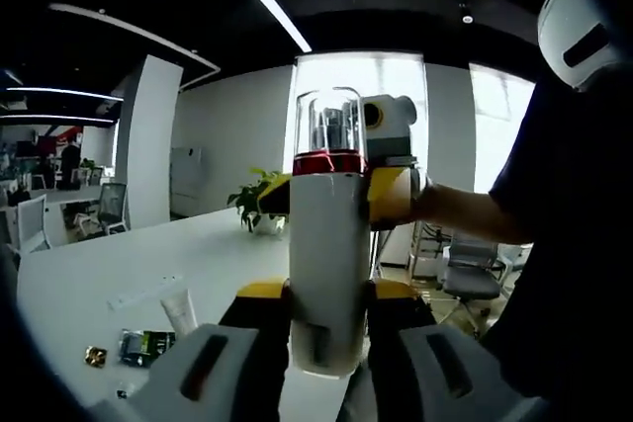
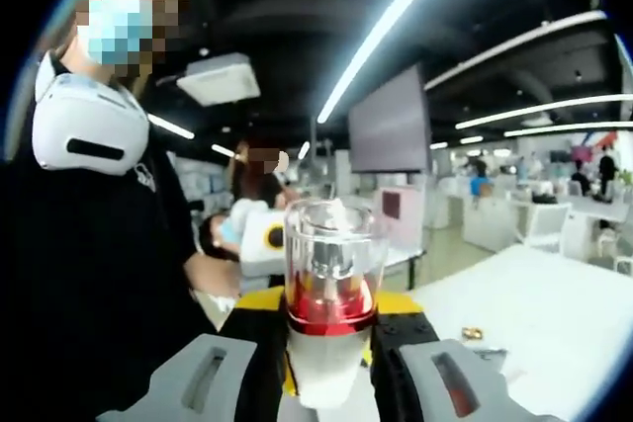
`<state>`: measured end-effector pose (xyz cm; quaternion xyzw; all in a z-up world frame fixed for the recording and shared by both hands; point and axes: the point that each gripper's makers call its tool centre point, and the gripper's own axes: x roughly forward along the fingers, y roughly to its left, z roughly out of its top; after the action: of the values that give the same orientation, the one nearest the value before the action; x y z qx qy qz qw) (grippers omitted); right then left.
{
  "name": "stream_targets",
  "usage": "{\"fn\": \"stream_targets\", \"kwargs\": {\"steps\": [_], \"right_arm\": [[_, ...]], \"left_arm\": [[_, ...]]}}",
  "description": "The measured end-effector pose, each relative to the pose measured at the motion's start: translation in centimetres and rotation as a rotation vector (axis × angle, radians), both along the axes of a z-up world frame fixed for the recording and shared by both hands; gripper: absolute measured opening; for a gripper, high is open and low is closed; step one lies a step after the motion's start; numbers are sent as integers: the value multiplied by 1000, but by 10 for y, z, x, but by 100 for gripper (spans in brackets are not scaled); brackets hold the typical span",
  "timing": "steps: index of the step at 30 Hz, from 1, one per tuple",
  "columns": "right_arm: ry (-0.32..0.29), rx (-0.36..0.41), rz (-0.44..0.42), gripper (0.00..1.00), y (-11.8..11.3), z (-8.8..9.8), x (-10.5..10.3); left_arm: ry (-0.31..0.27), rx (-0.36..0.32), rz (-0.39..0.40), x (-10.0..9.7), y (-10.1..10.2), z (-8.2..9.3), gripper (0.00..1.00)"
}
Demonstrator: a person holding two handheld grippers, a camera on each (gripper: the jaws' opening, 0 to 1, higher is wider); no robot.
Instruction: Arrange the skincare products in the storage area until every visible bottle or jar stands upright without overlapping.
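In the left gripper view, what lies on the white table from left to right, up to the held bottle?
Small gold-wrapped item → dark green packet → white squeeze tube → tall white bottle with red collar and clear plastic cap, held between the left gripper jaws, with the right gripper gripping it higher up.

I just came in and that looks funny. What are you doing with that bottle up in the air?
A person holds a tall white pump bottle with a red band and a clear plastic cap above the white table with two grippers. The left gripper clamps its lower body. The right gripper clamps it just below the red band. A small white tube and a dark packet lie flat on the table.
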<state>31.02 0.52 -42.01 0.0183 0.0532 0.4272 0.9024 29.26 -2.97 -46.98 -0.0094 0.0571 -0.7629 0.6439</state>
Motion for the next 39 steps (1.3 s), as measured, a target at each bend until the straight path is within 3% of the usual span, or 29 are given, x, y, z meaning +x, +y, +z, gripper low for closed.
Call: {"fn": "stream_targets", "kwargs": {"steps": [2, 7, 13, 20, 26, 30, 39], "right_arm": [[-69, -26, 9, 22, 3, 3, 1], [-78, -72, 3, 22, 1, -8, 6], [-59, -94, 0, 22, -5, -25, 15], [-28, -53, -30, 21, -30, -43, 34], [11, -43, -48, 21, -36, -67, 42], [32, -24, -54, 21, -41, -84, 47], [80, -4, -100, 21, -65, -130, 63]], "left_arm": [[5, -2, -1, 4, -1, 0, 33], [38, 39, 12, 14, -6, -13, 34], [87, 91, 19, 21, -13, -31, 35], [147, 127, 40, 32, -24, -47, 35], [184, 184, 32, 33, -30, -76, 31], [185, 261, 37, 33, -32, -105, 38], [189, 349, 72, 43, -37, -142, 53]]}}
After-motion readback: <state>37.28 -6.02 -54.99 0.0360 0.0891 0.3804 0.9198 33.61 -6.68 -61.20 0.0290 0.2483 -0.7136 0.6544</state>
